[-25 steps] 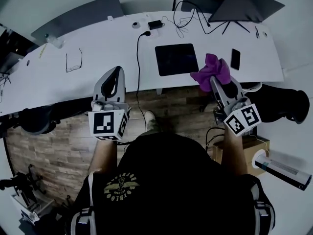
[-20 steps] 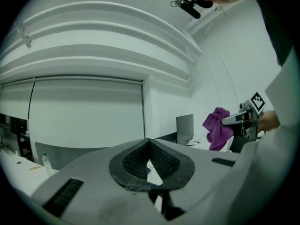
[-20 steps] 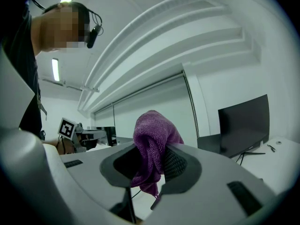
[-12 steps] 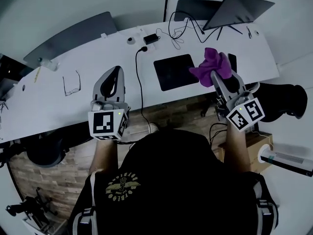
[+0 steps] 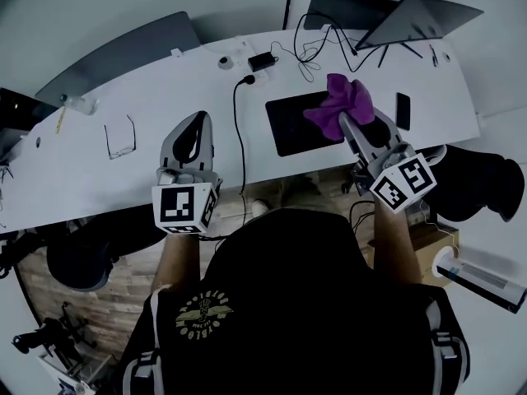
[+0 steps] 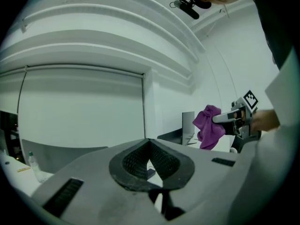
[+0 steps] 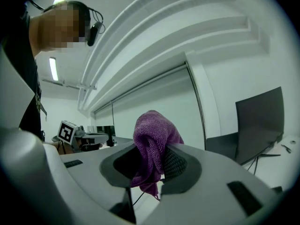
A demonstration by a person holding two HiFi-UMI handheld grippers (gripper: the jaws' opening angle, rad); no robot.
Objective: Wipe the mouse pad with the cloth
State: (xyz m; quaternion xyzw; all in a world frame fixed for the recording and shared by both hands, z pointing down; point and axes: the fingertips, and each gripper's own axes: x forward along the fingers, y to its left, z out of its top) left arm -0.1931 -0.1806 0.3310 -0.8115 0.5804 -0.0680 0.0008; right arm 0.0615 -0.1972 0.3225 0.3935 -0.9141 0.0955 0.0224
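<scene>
Cloth (image 5: 338, 102) held in right tongs (image 5: 345, 119) over mouse pad (image 5: 288, 130).

The desk (image 5: 156, 97) has its widest bare stretch in the left half, between the glasses (image 5: 121, 138) and the black cable (image 5: 237, 134). The left gripper (image 5: 196, 122), jaws together and empty, hangs over this stretch by the near edge. The cable crosses from the far edge to the near edge, just left of the mouse pad (image 5: 292, 130), and bars a low pass from the left. The pad's left and near parts are open; the cloth (image 5: 338, 101), pinched in the right gripper (image 5: 344, 120), covers its far right corner. A phone (image 5: 403, 110) lies just right of the pad. Along the far edge are a charger (image 5: 263, 58), loose wires (image 5: 317, 44) and, at the far right corner, a laptop (image 5: 416, 23).
</scene>
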